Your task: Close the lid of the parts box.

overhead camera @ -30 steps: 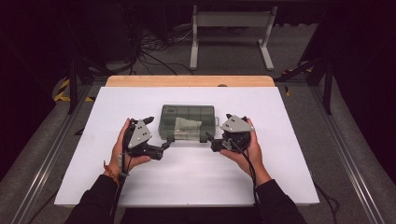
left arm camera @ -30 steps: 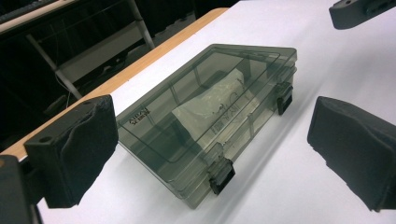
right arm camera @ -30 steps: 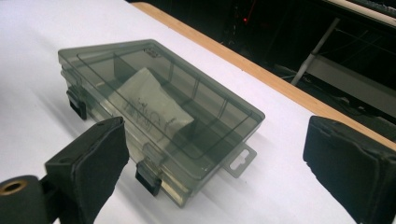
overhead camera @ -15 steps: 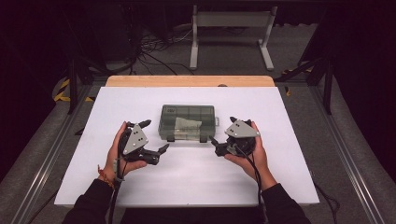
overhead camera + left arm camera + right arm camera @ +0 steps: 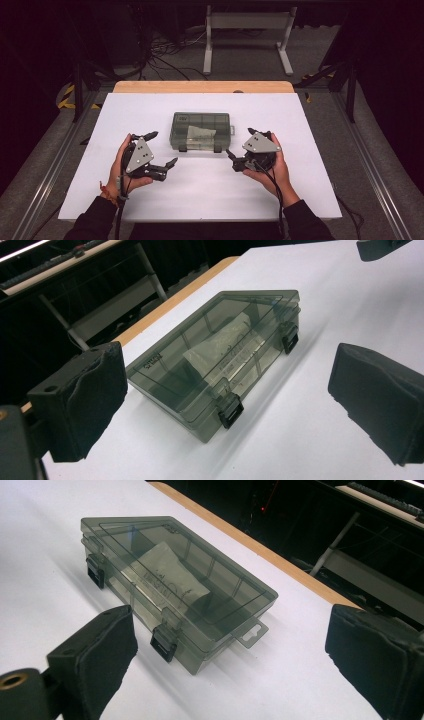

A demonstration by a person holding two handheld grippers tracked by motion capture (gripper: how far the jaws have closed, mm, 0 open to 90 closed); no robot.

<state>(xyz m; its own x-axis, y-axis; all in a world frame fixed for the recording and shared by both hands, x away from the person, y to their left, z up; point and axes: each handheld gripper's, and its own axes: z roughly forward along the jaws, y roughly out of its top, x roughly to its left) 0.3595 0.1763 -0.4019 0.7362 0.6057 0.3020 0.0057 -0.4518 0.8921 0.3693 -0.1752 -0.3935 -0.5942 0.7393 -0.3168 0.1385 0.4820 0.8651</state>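
Both tools, left (image 5: 161, 149) and right (image 5: 239, 149), have drawn back from the closed box (image 5: 201, 131).

Table top (image 5: 310, 125): white and flat.
Table edge (image 5: 200, 87): a light wood strip along the far side.
Metal stand (image 5: 248, 22): pale grey, on the floor behind the table, with two legs.
Cables (image 5: 165, 52): dark, lying on the floor near the stand.
Floor (image 5: 325, 55): grey.
Rails (image 5: 372, 180): long grey bars on both sides of the table.
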